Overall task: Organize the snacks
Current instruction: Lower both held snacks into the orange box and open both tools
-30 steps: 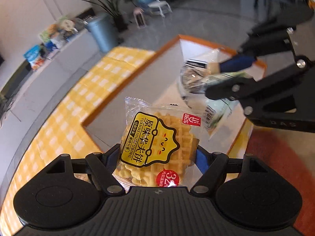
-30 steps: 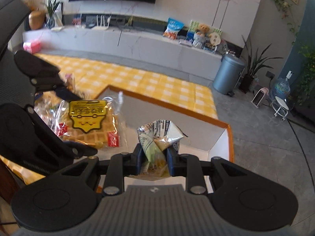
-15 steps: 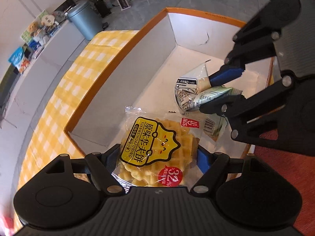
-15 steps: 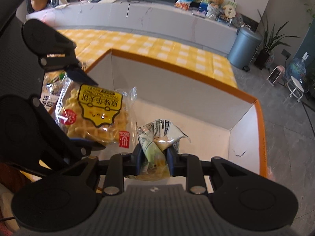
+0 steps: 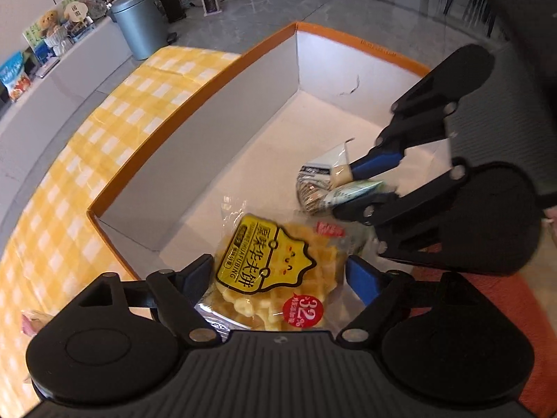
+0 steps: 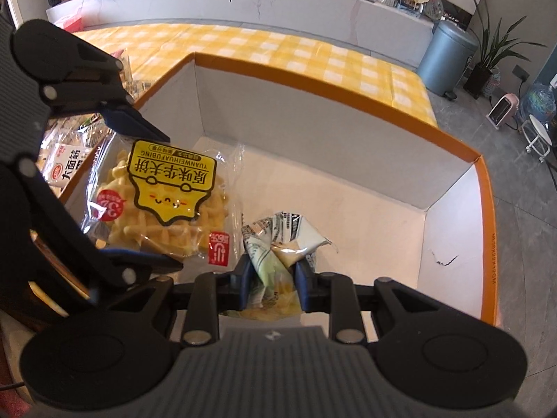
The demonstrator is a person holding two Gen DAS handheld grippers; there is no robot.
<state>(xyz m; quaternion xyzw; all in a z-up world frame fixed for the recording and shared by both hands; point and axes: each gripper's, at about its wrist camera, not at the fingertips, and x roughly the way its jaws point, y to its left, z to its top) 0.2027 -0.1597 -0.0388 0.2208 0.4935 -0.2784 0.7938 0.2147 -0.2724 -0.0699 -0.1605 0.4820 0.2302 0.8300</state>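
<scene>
My left gripper (image 5: 278, 275) is shut on a clear waffle packet (image 5: 275, 271) with a yellow label, held over the near left corner of the orange-rimmed white box (image 5: 243, 59). The same packet (image 6: 163, 202) shows in the right wrist view between the left gripper's fingers (image 6: 135, 123). My right gripper (image 6: 273, 271) is shut on a crumpled green-and-white snack packet (image 6: 282, 240), low inside the box (image 6: 334, 90). In the left wrist view the right gripper (image 5: 358, 188) holds that packet (image 5: 323, 188) just right of the waffle packet.
The box stands on a yellow checked tablecloth (image 6: 278, 45). More snack packets (image 6: 66, 170) lie on the table left of the box. A grey bin (image 6: 445, 55) and a long white counter (image 6: 243, 3) stand beyond the table. The box floor is bare.
Both grippers have come down and forward with their packets, from above the box rim to inside the box. Neither grip has changed.
</scene>
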